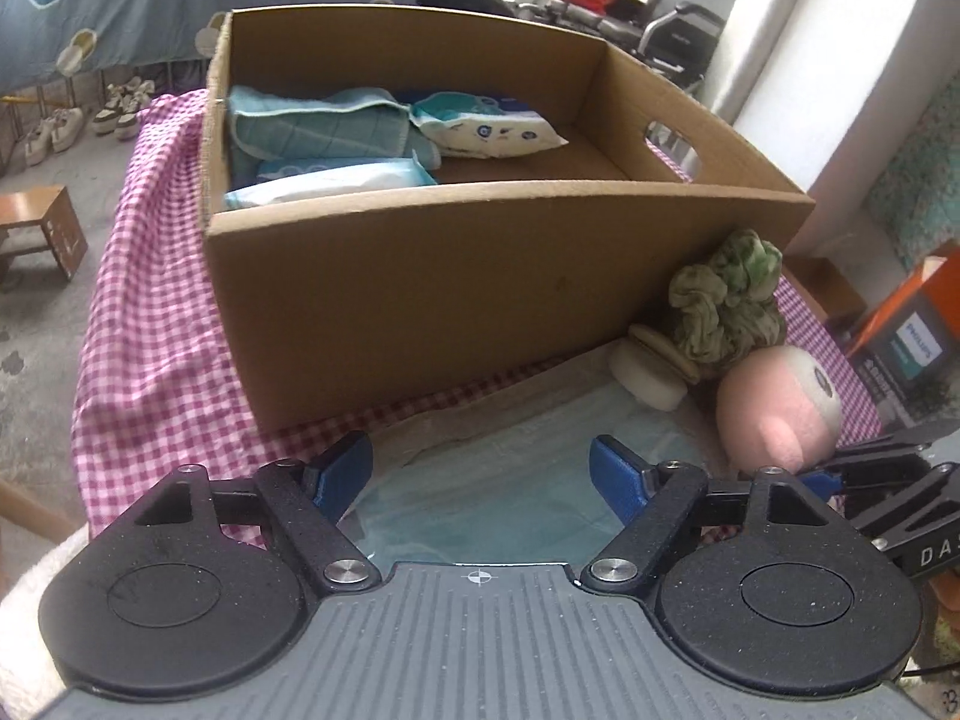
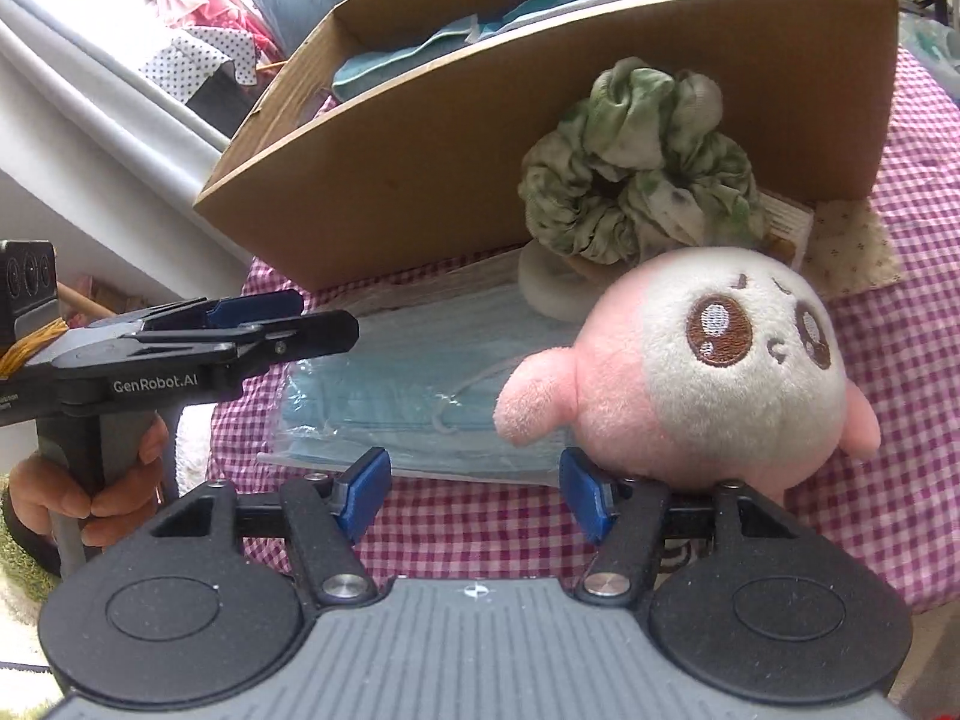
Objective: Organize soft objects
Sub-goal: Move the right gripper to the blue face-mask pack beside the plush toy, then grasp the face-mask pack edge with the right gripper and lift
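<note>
A cardboard box [image 1: 420, 276] stands on the checked tablecloth; it also shows in the right wrist view [image 2: 420, 138]. Inside lie teal cloths [image 1: 312, 126] and tissue packs [image 1: 492, 129]. In front of it lie a bag of blue face masks [image 2: 408, 384], a green scrunchie [image 2: 636, 168], a white round puff [image 1: 648, 375] and a pink-and-white plush toy [image 2: 702, 366]. My left gripper [image 1: 480, 471] is open and empty, just above the mask bag [image 1: 498, 480]. My right gripper [image 2: 474, 492] is open and empty, at the near edge of the masks, its right finger beside the plush.
The pink checked tablecloth [image 1: 150, 330] covers a small table with edges close on the left and right. A wooden stool [image 1: 39, 228] and shoes [image 1: 117, 111] are on the floor at left. An orange Philips box [image 1: 912, 330] sits at right. A beige patterned cloth [image 2: 852, 246] lies by the box corner.
</note>
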